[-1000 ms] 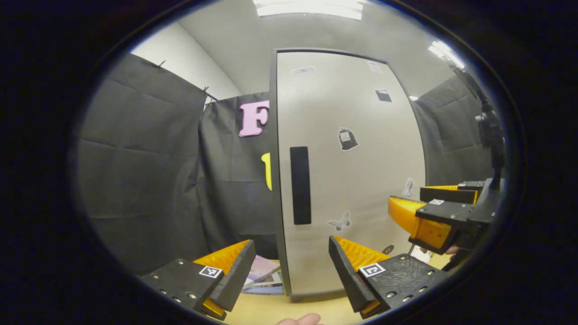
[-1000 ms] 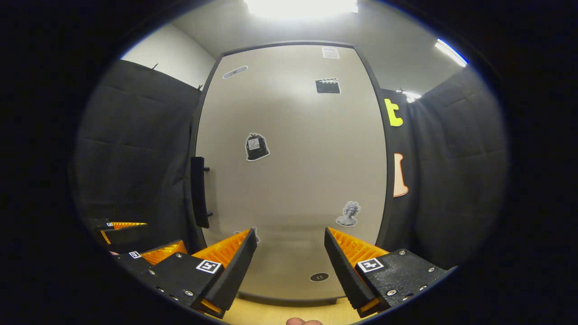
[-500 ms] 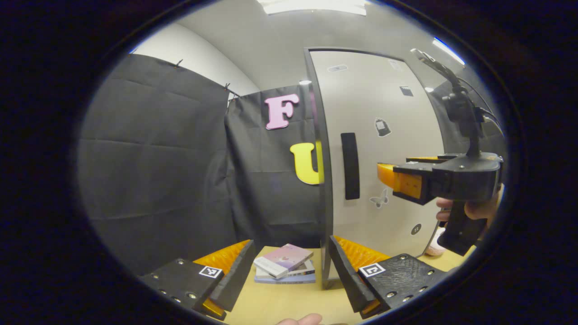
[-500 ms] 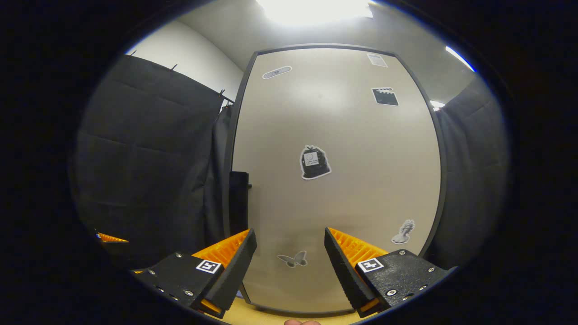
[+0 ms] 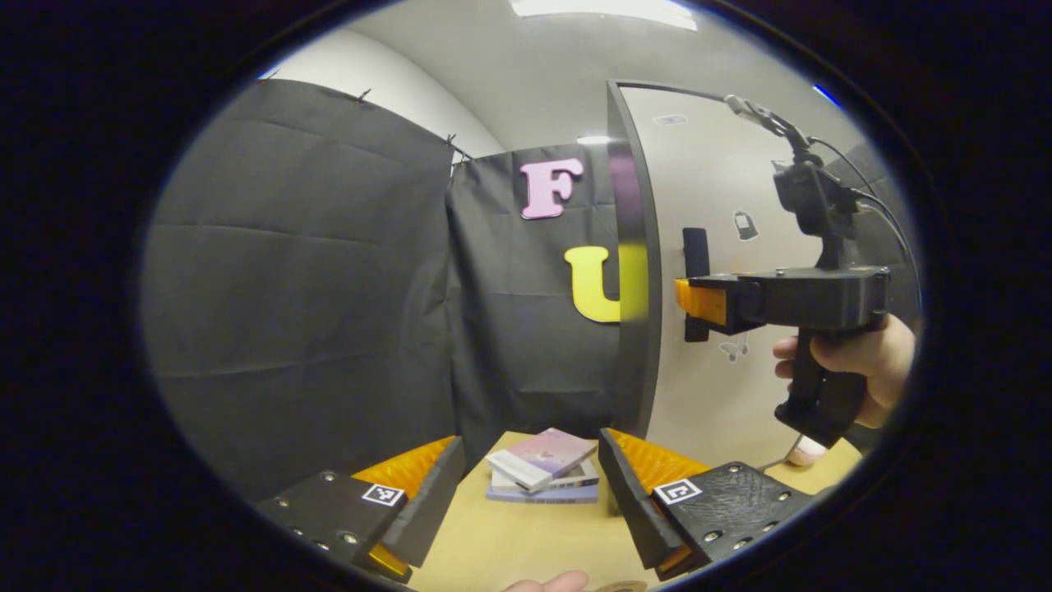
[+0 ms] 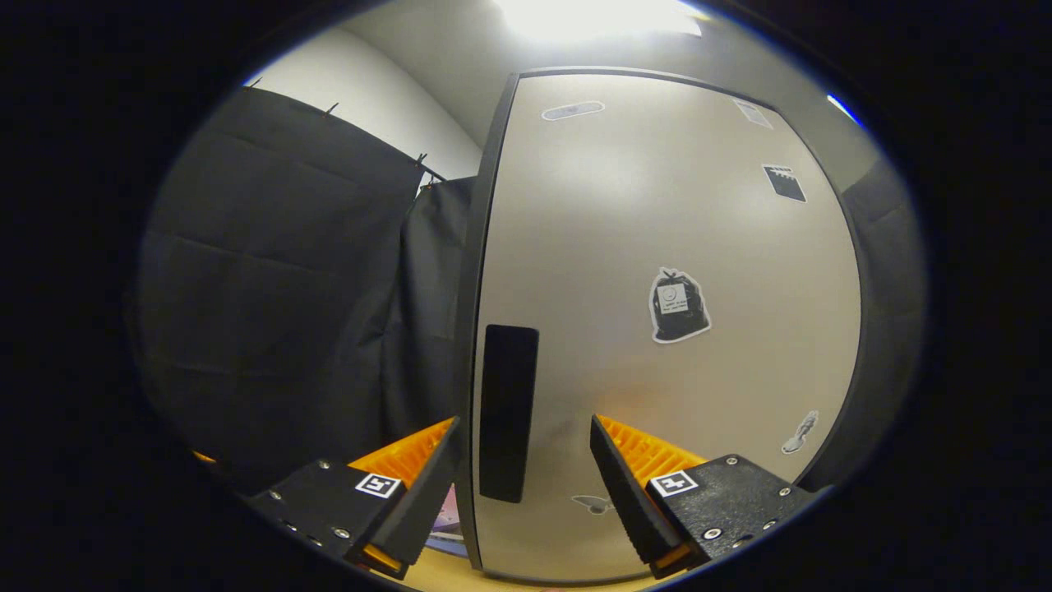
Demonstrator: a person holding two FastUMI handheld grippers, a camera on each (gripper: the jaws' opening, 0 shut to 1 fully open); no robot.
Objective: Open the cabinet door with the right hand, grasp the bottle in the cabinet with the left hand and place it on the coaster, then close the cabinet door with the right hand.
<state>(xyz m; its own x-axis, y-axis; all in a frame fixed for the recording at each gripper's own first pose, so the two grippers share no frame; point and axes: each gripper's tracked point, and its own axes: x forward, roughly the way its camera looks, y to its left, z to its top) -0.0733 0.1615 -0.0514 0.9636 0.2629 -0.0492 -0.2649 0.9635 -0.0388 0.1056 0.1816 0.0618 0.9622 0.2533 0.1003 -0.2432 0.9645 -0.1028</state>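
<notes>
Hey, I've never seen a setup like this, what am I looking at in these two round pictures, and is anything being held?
A person holds a two-finger tool in each hand, and each tool carries its own fisheye camera. The left gripper view looks past the left hand-held gripper, open and holding nothing, at a stack of books on a wooden table. It also catches the other tool, held by a hand, reaching toward the cabinet door. The right gripper view looks along the right hand-held gripper, also open, with the door's dark handle between its fingers, not yet gripped.
</notes>
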